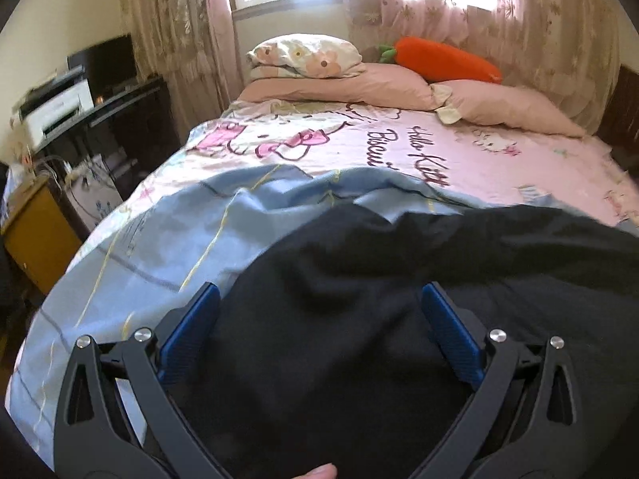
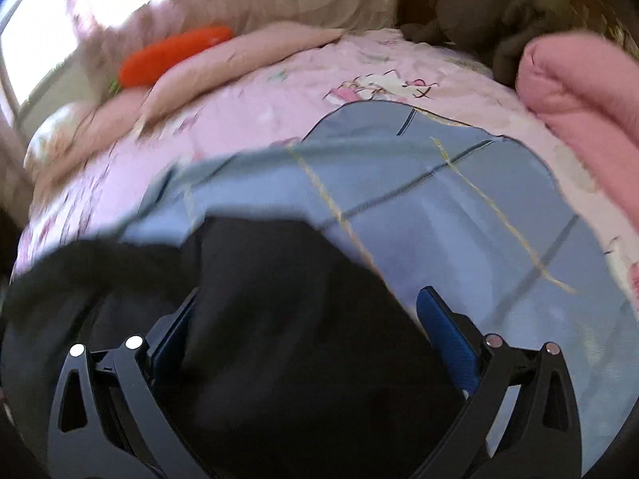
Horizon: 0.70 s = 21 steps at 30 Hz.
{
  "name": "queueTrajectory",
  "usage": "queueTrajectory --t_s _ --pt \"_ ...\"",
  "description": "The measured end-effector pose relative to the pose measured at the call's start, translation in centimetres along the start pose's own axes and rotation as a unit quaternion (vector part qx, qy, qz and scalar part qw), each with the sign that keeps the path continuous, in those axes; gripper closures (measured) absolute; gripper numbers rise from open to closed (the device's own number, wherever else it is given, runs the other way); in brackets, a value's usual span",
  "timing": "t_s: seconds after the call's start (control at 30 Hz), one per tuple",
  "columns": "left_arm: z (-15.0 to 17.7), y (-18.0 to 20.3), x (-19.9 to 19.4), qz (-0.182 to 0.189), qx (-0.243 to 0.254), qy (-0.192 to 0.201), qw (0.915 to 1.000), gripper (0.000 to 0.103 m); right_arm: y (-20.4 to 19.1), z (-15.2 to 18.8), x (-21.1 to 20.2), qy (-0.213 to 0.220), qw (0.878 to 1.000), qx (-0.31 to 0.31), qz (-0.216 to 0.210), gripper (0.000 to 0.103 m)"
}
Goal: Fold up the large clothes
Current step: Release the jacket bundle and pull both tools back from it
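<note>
A: L hand-held gripper (image 1: pixel 319 299)?
B: Jaws spread wide, nothing gripped; black garment (image 1: pixel 359 299) lies betw. the fingers.
A: R hand-held gripper (image 2: pixel 309 303)?
B: Same, wide apart, empty, over garment. Garment sits on blue plaid sheet (image 2: pixel 439 199), on bed (image 1: pixel 499 159).

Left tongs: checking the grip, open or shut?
Open: the left tongs stand wide apart over the black garment, clamping nothing.
</note>
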<state>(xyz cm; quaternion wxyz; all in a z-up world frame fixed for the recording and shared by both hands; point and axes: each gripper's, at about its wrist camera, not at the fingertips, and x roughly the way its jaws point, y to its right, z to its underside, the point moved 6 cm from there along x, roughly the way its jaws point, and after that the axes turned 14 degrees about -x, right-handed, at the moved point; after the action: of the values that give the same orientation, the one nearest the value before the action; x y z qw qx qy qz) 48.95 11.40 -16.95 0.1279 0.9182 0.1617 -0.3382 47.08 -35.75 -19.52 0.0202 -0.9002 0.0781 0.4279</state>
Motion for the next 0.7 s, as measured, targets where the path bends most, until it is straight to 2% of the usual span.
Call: queueTrajectory --t_s 0.13,0.23,0.27,0.37,0.43,0.5,0.57,0.7 --pt "-0.8 -1.6 -7.1 -0.005 0.004 0.009 0.9999 0.002 -0.6 1.8 -9.1 0.018 0.999 -0.031 0.025 0.001" --pt "-2.4 -2.5 -14.6 0.008 0.014 0.043 0.999 0.002 -0.3 1.4 -17.1 0.067 0.996 -0.001 0.055 0.001" --pt "-2.9 -2.8 -18.1 0.013 0.022 0.065 0.9975 0.002 -0.2 1.2 -19.2 0.081 0.995 0.006 0.058 0.001" --pt "-3.7 -3.7 -26.3 0.002 0.035 0.134 0.9903 0.002 0.0 1.0 -26.7 0.153 0.987 0.033 0.035 0.001" --pt "-2.9 -4.1 -30.6 0.026 0.044 0.153 0.987 0.002 0.2 1.3 -30.6 0.201 0.979 0.034 0.013 0.001" --pt "-1.5 -4.4 -34.0 0.035 0.058 0.15 0.9863 0.002 0.1 2.0 -33.9 0.227 0.974 0.016 -0.006 0.001" --pt "-0.1 -5.5 -36.3 0.045 0.053 0.145 0.987 0.002 -0.4 3.0 -35.3 0.218 0.976 0.0 -0.02 0.001" --pt "3.6 -8.9 -39.7 0.084 -0.026 0.1 0.9912 0.002 -0.5 7.6 -36.6 0.194 0.979 0.012 -0.069 0.001"
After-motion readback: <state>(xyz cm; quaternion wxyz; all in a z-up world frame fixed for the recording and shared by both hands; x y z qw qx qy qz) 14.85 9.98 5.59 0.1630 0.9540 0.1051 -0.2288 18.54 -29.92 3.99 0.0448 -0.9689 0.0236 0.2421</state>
